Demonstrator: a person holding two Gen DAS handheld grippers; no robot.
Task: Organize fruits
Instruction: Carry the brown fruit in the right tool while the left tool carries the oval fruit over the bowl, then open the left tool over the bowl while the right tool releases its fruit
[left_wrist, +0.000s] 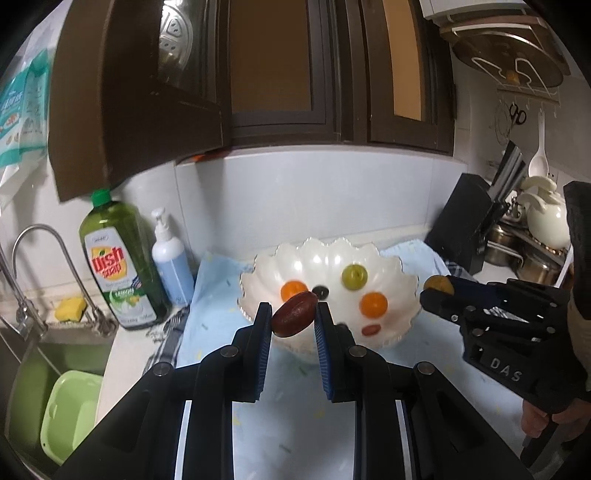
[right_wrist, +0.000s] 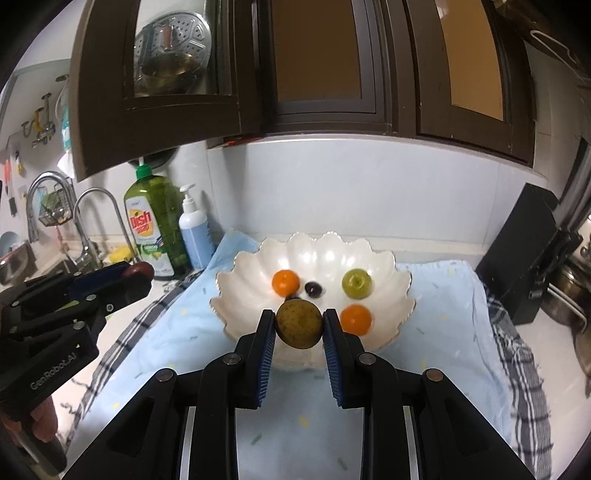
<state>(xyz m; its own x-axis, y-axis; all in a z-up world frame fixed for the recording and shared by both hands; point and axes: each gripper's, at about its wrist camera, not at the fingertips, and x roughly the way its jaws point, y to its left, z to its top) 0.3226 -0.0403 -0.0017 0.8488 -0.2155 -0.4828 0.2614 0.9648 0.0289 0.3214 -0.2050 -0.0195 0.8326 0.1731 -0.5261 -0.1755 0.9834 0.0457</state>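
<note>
- Both grippers hang at the near edge of the scalloped white bowl, each carrying one fruit.
- The left gripper is clamped on a dark red oblong fruit, a date by the look of it, pinched by its ends between the blue pads.
- The right gripper is closed around a round, speckled yellow-brown fruit, held at its widest part.
- Risk one: the red fruit sits tilted in the pads with little contact, so I judge a jolt or early opening lets it drop on the light blue towel and roll toward the sink at nine o'clock.
- Risk two: the round fruit is smooth, and too hard a squeeze could pop it forward out of the grip.
- Risk three: both grippers crowd the same rim, so they might knock each other or tip the bowl.
- Inside the bowl: one orange citrus at ten o'clock, a dark grape-like fruit near centre, a green fruit at two o'clock, another orange citrus at four o'clock.
- The left view also shows a small reddish fruit low in the bowl at five o'clock.
- In the sink sits a green plastic basin; I cannot see anything in it.
</note>
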